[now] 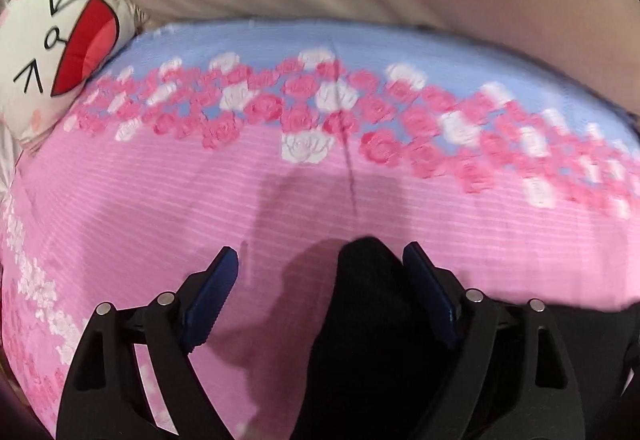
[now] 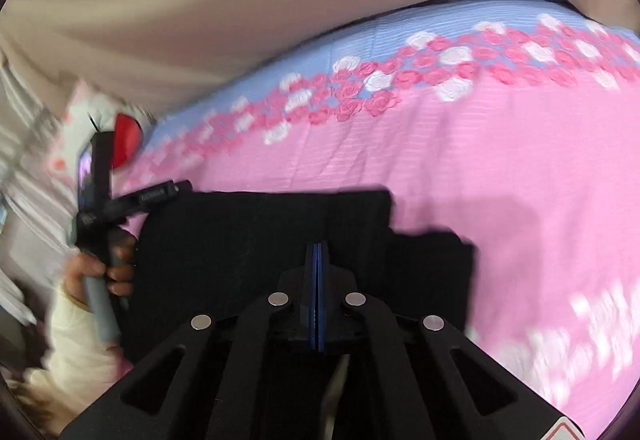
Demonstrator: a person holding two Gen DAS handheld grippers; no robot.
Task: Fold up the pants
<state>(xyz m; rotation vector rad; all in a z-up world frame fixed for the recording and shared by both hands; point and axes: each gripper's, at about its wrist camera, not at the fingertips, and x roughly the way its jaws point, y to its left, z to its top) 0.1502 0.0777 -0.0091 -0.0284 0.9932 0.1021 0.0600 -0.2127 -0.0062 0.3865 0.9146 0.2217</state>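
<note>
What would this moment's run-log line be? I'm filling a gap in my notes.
stage: pants fold | left gripper: open, holds nothing | right gripper: shut over black pants | pants folded on pink bedspread

Light: soft, even, fairly bright; no glare. Shadows: a faint one on the bedspread (image 1: 120, 208) ahead of the left gripper (image 1: 320, 260); another right of the pants (image 2: 248, 240). Blur: motion smear across both views, strongest at the roses toward the right edges and the pillow (image 2: 80, 112). Distortion: fisheye bowing, dark vignette in the corners. Pants show no detail, solid black.
</note>
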